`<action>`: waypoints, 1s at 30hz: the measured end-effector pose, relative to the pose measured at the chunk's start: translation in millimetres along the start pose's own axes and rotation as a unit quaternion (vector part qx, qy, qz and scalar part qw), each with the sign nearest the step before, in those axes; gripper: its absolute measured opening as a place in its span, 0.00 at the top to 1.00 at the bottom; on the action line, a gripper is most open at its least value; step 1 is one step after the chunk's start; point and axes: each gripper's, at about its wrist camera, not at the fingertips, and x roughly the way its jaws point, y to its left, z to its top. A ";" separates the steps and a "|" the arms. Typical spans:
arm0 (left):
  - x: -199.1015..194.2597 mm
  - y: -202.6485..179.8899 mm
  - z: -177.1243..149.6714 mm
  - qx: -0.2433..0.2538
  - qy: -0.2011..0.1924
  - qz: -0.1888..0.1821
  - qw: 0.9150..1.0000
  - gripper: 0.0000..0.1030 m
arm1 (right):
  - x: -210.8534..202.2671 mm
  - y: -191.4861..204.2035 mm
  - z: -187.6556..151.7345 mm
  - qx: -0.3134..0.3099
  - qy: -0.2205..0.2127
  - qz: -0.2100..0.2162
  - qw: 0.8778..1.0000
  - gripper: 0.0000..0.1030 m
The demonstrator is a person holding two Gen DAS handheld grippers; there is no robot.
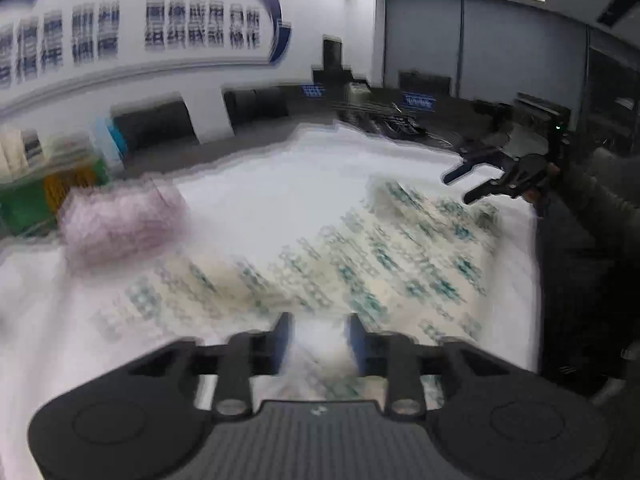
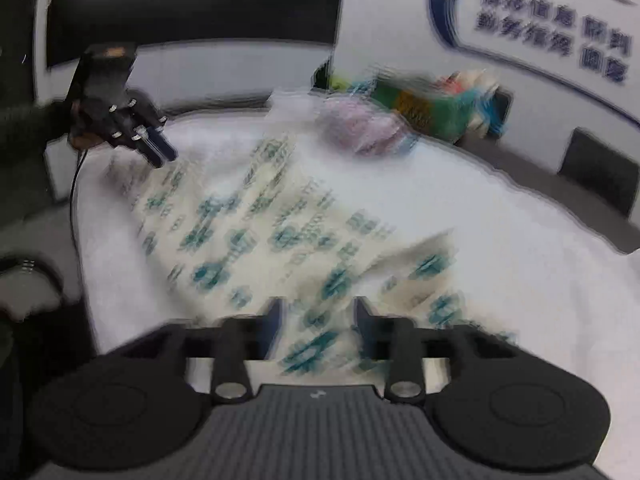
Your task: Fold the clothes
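Both views are blurred. A cream garment with a teal print (image 1: 360, 248) lies spread flat on the white table (image 1: 280, 176). My left gripper (image 1: 320, 336) hovers over the garment's near edge with its jaws apart, nothing pressed between them. My right gripper (image 1: 470, 186) shows at the garment's far right corner, fingers spread. In the right wrist view the same garment (image 2: 260, 220) runs away from my right gripper (image 2: 319, 320), which stands open above a raised fold of it. The left gripper (image 2: 160, 152) hangs over the far left corner.
A folded pink garment (image 1: 120, 224) (image 2: 360, 128) rests on the table beyond the printed one. Behind it stands a green box with coloured items (image 1: 28, 204) (image 2: 432, 108). A person's dark sleeve (image 1: 580, 240) lines the table's right edge. White wall with blue lettering behind.
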 end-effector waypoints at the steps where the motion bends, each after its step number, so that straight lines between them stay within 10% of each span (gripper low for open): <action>1: 7.6 14.2 13.5 0.013 0.004 0.016 1.000 0.26 | 6.3 -17.0 6.1 0.016 -0.004 -0.002 1.000 0.52; 8: 122.6 90.7 26.4 -0.002 0.109 0.067 0.992 0.30 | 95.2 -93.5 25.3 0.078 0.052 0.041 0.995 0.58; 10: 120.3 92.8 17.8 -0.015 0.111 0.064 0.992 0.90 | 111.4 -87.8 22.8 0.056 0.066 0.058 0.995 0.80; 12: 103.4 87.4 10.8 -0.026 0.100 0.060 0.993 1.00 | 115.4 -75.0 18.9 0.019 0.067 0.041 0.997 0.95; 17: 30.1 43.9 -16.1 -0.050 0.051 0.070 0.995 1.00 | 74.2 -51.3 8.6 -0.022 0.015 -0.017 1.000 0.98; 23: 11.5 -2.4 -37.9 0.003 0.116 0.044 0.992 0.91 | 76.9 -27.3 -3.2 -0.074 0.090 -0.014 0.993 0.93; 25: -8.3 11.6 -16.5 -0.010 0.077 0.001 0.997 0.76 | 66.7 -34.3 3.9 -0.065 0.069 0.005 0.995 0.80; 27: -13.9 27.4 6.5 -0.009 0.035 -0.022 0.999 0.41 | 51.4 -48.0 13.0 -0.038 0.028 0.034 0.998 0.58; 30: 21.7 48.3 29.8 -0.009 0.038 -0.048 0.998 0.30 | 48.4 -78.7 25.8 0.011 -0.006 0.079 0.997 0.49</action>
